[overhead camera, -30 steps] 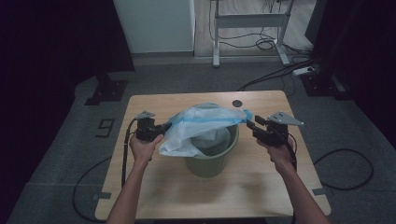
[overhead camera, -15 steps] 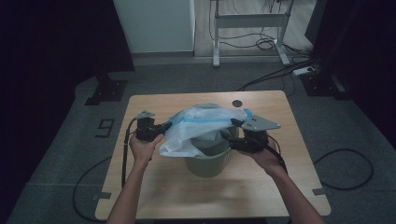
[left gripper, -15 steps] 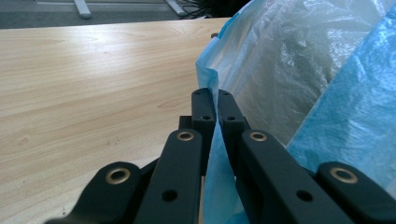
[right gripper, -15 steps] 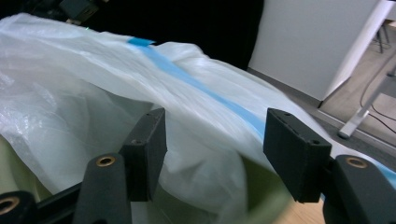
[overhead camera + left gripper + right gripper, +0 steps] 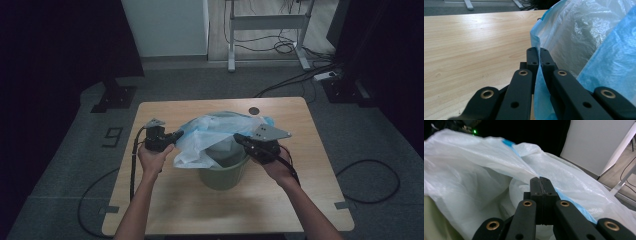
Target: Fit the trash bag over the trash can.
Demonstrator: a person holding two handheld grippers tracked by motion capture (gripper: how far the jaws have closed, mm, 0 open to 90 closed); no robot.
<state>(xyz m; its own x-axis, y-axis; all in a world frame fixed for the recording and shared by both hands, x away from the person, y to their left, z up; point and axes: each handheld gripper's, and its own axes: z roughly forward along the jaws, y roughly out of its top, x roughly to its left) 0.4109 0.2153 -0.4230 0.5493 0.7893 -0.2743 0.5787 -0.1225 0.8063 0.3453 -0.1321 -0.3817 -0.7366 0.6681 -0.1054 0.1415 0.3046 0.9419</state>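
Bag (image 5: 215, 135) is pinched by both the left tool (image 5: 176, 136) and right tool (image 5: 240, 140), half over the bin (image 5: 222, 172); its rim is not yet covered.

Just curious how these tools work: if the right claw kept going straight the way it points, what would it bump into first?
Most likely the plastic bag. The right claw is shut and points into its folds over the green bin, though depth is hard to judge.
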